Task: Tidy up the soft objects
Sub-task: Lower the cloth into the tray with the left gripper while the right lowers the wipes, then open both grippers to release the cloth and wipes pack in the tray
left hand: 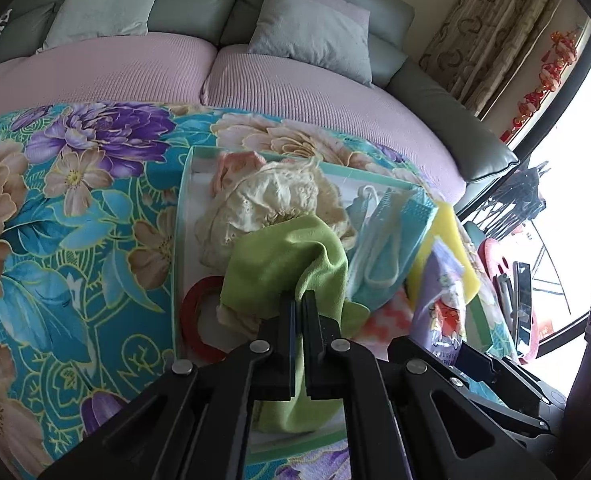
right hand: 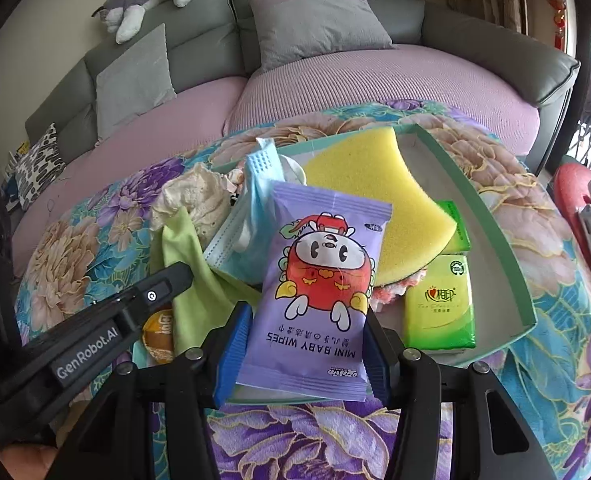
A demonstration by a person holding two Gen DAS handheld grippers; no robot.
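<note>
Steeply downward, left gripper [left hand: 299, 300] clamping green cloth [left hand: 283, 256], right gripper [right hand: 309, 330] clamping wipes pack [right hand: 315, 280].

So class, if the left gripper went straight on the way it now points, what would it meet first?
Shut on the green fleece cloth, the left gripper would probably push that cloth into the crumpled cream lace fabric inside the teal-rimmed tray; depth is unclear.

Green cloth [left hand: 291, 256]: soft matt fleece. Beside it, cream lace fabric [left hand: 271, 200], crinkled, open-weave. Wipes pack [right hand: 315, 292]: glossy plastic film (printed). Behind the pack, yellow sponge [right hand: 379, 192], porous matt foam. Tray [right hand: 499, 240]: smooth card-like wall. Floral cloth [left hand: 75, 208] slightly sheened.
</note>
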